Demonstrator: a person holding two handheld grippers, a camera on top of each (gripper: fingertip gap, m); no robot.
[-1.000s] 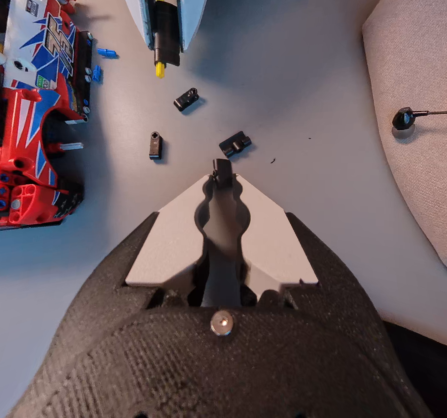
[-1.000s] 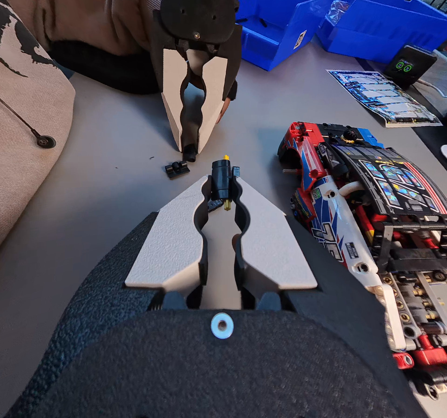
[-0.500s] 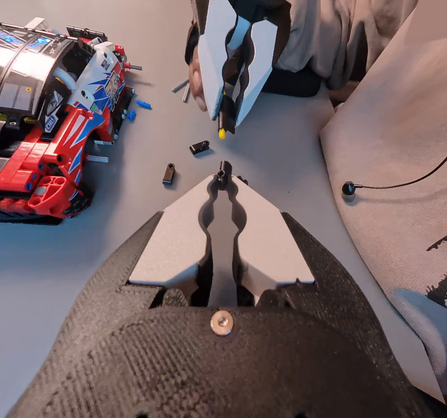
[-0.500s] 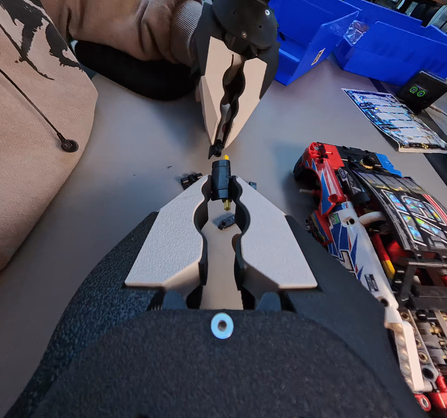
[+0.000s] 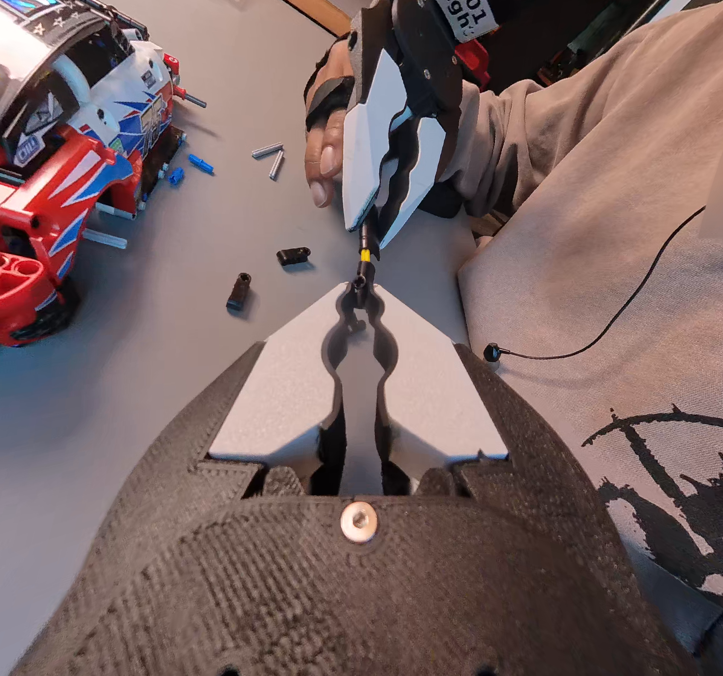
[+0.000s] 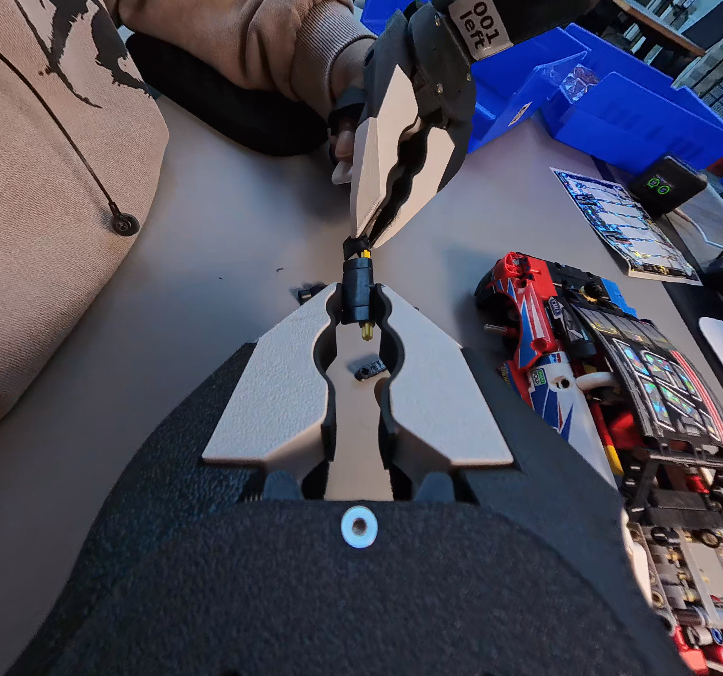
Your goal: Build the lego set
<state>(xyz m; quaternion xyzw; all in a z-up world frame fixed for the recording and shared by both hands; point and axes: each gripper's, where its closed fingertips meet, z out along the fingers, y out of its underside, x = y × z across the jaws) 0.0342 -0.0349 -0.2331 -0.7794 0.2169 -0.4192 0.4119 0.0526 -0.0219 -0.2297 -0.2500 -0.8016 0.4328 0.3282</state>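
Note:
My left gripper (image 5: 360,288) is shut on a small black connector (image 5: 362,279), held above the table. My right gripper (image 6: 358,290) is shut on a black cylinder piece (image 6: 357,292) with a yellow axle (image 6: 366,331) through it. The two pieces meet tip to tip: the yellow axle end (image 5: 364,255) touches the small connector (image 6: 355,244). The right gripper shows opposite in the left wrist view (image 5: 367,232), the left gripper opposite in the right wrist view (image 6: 365,235). The red, white and blue lego car (image 5: 70,172) stands on the table to the side and also shows in the right wrist view (image 6: 594,375).
Loose black connectors (image 5: 293,256) (image 5: 238,291), blue pins (image 5: 201,163) and grey axles (image 5: 270,154) lie on the grey table. Another black piece (image 6: 369,368) lies under my right gripper. Blue bins (image 6: 587,82), a sticker sheet (image 6: 622,227) and a small screen device (image 6: 665,187) stand at the back. A person's beige sleeves flank the grippers. The grippers are tip to tip, or close to it.
Both grippers rose and came together. The gap between the yellow axle tip and the small black connector has closed; they now touch.

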